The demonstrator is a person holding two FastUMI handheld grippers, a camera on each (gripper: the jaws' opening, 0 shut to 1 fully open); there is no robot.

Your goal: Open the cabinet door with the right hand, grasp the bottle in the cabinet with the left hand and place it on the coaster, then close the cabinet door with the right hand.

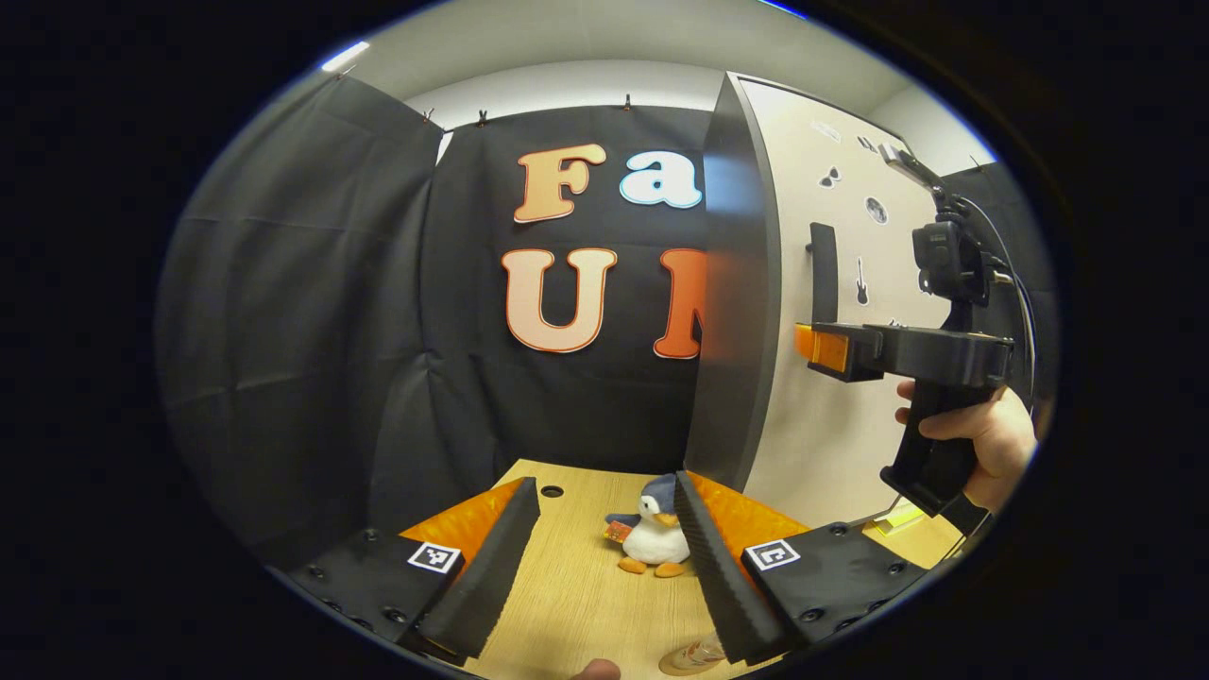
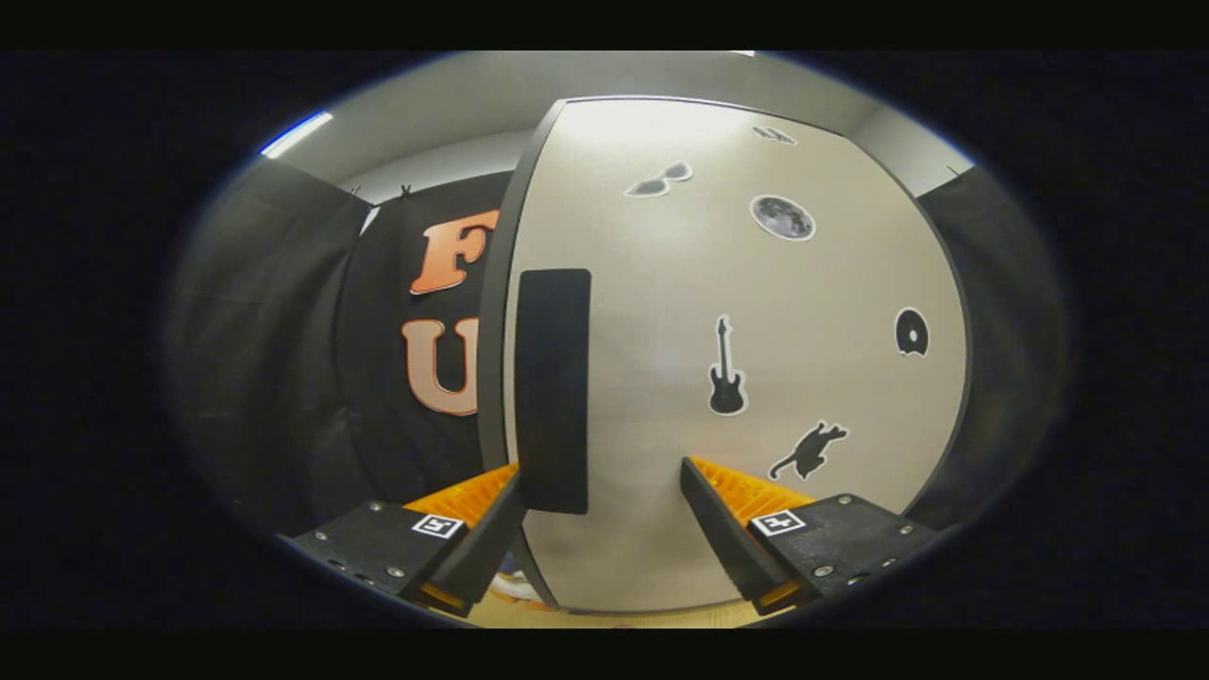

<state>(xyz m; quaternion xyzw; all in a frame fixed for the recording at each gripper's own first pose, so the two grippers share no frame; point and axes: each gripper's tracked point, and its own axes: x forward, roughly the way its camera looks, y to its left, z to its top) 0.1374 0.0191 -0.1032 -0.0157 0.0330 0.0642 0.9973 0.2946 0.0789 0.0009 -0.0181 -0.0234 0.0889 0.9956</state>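
The cabinet's pale door (image 2: pixel 737 312), dotted with stickers, stands flush with the dark side panel (image 1: pixel 741 283). Its black upright handle (image 2: pixel 553 392) lies between my right gripper's (image 2: pixel 601 470) spread fingers, close to the left finger; the right finger is well clear of it. In the left gripper view a hand holds that right gripper (image 1: pixel 817 348) at the lower end of the handle (image 1: pixel 824 274). My left gripper (image 1: pixel 604 482) hangs open over the wooden table (image 1: pixel 576 586). At the bottom edge a small clear bottle-like thing on a tan disc (image 1: pixel 694 654) is partly cut off.
A penguin plush (image 1: pixel 654 538) sits on the table between the left gripper's fingers, close to the cabinet's corner. A round hole (image 1: pixel 553 491) marks the tabletop near the back. Something yellow-green (image 1: pixel 897 518) lies at the cabinet's foot on the right.
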